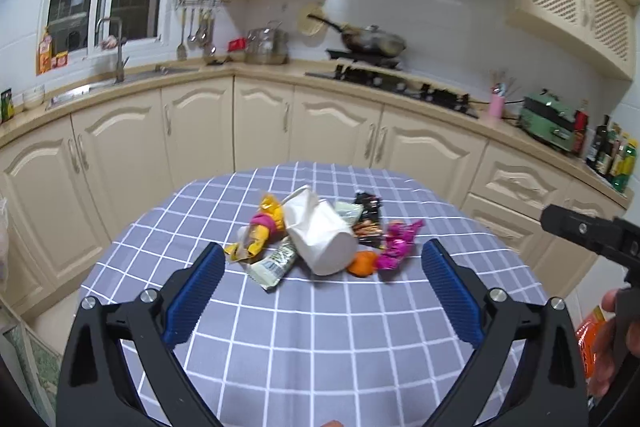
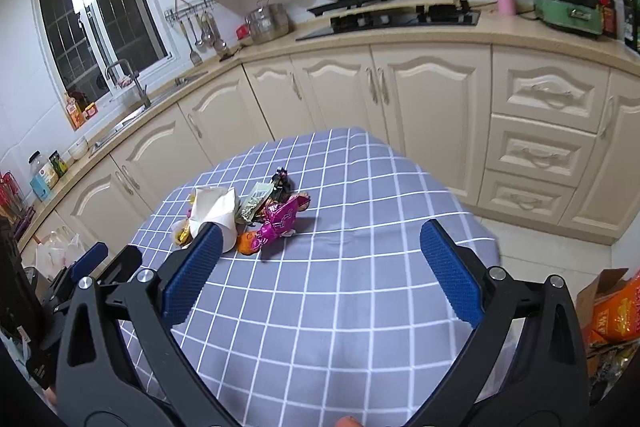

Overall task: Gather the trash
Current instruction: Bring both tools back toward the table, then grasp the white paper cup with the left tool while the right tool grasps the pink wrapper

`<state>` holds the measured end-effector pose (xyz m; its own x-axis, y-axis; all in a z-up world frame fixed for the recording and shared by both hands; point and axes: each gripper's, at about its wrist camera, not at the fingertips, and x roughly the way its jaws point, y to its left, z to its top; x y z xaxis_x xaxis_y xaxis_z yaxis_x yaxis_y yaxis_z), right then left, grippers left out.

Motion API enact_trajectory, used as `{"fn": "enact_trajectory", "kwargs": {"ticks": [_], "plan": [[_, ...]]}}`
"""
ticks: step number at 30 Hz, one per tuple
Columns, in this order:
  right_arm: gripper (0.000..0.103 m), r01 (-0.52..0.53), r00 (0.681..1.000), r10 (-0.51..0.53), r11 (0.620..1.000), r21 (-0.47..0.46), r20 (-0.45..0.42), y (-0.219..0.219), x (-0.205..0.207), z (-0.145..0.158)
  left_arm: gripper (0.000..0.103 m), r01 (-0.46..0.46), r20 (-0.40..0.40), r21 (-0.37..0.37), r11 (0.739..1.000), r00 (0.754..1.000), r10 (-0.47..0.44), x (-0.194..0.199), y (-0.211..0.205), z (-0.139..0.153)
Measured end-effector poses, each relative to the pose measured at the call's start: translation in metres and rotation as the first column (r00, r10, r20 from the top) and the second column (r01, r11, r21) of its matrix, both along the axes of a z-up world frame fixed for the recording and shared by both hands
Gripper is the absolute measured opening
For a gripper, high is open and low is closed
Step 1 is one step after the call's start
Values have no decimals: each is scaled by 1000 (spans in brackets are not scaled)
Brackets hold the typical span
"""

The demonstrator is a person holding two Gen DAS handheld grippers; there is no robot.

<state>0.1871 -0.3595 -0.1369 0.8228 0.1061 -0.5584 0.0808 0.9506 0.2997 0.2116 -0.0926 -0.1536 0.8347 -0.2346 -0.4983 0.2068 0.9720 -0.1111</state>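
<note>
Both tools, left (image 1: 323,269) and right (image 2: 320,255), I hold wide and empty near the trash pile (image 1: 320,231) on the desk (image 1: 320,339).

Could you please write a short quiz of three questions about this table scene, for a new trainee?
1. True or false: the left tool is open and holds nothing.
2. Which item lies nearest the magenta wrapper? A) orange peel B) yellow wrapper C) pink cup
3. Fill in: the trash lies in one pile on a table with a ____ cloth.

Key:
1. True; the right tool is open too.
2. A
3. Blue checked
</note>
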Motion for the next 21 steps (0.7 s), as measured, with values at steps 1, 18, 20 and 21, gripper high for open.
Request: {"fn": "enact_trajectory", "kwargs": {"ticks": [1,18,20,21], "plan": [[97,-3,1000,3,1000,1,-8,1,7,-4,97,-14,-15,5,1000,1000,14,10,-1,-4],[97,-57,993,66,994,91,-95,-1,86,-51,96,-68,-186,199,978,977,106,120,-52,-57],[97,-57,993,67,993,100,-99,-1,88,-54,89,-56,-204,202,978,974,98,124,-54,-62],[97,-58,992,68,993,100,-103,-1,89,-56,68,-45,-216,198,979,972,88,126,-54,-64]]}}
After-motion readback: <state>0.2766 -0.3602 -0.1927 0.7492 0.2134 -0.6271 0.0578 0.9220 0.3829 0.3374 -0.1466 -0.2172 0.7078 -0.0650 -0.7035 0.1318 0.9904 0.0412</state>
